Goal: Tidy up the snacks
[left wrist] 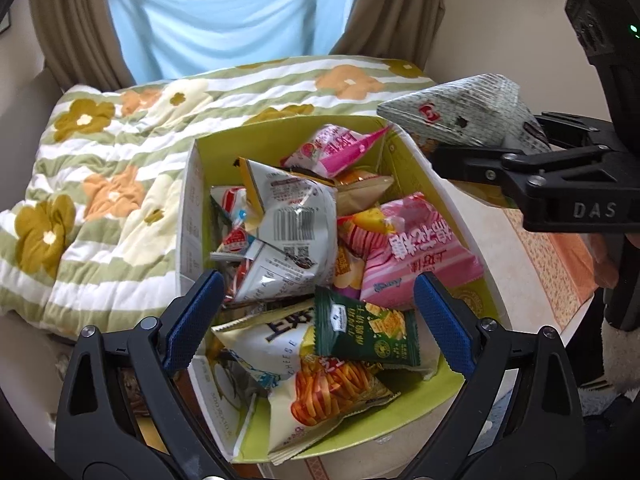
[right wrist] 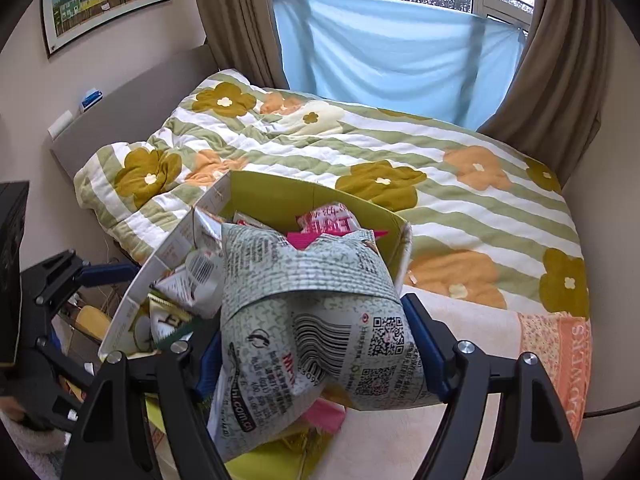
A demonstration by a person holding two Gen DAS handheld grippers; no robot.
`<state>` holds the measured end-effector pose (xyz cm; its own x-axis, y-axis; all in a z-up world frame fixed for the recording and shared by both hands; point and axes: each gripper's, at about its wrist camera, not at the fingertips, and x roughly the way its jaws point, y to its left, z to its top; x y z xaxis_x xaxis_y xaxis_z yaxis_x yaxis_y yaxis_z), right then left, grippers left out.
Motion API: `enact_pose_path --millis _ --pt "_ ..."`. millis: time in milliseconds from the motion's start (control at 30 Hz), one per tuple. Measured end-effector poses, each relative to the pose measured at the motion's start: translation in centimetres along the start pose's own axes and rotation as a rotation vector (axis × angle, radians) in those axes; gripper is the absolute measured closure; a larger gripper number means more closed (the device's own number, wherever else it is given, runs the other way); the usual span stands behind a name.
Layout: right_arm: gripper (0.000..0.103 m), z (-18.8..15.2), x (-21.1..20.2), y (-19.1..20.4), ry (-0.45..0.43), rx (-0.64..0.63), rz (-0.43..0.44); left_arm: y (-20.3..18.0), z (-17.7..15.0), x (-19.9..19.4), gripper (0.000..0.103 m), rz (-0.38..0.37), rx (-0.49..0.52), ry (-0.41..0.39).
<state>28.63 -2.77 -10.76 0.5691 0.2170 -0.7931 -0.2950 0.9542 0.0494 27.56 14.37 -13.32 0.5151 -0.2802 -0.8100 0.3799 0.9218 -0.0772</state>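
Note:
A green-lined cardboard box holds several snack packets, among them a pink wafer pack, a silver chip bag and a dark green cracker packet. My left gripper is open and empty over the box's near end. My right gripper is shut on a grey-green patterned snack bag, held above the box's right rim; the bag also shows in the left wrist view. The box shows in the right wrist view.
The box stands on a table with a cream and orange floral cloth. Behind it lies a bed with a green-striped flowered quilt. Curtains and a blue sheet hang at the window. Clutter lies on the floor at the left.

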Motion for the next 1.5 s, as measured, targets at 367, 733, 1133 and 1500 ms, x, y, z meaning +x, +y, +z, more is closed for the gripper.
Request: enact_pose_path --millis 367,733,1133,1500 --pt "0.013 2.0 2.3 -0.1 -0.004 0.043 0.038 2.1 0.6 0.2 0.008 0.010 -0.057 0.012" --pt "0.013 0.3 -0.2 0.7 -0.031 0.079 -0.009 2.8 -0.6 -1.2 0.008 0.002 -0.050 0.006" --pt "0.013 -2.5 -6.9 1.6 -0.118 0.090 -0.061 -1.0 -1.6 -7.9 0.008 0.079 -0.011 -0.108" --pt "0.013 -10.3 -19.6 0.4 -0.282 0.088 -0.179 -10.5 -6.3 -19.1 0.000 0.159 -0.081 -0.343"
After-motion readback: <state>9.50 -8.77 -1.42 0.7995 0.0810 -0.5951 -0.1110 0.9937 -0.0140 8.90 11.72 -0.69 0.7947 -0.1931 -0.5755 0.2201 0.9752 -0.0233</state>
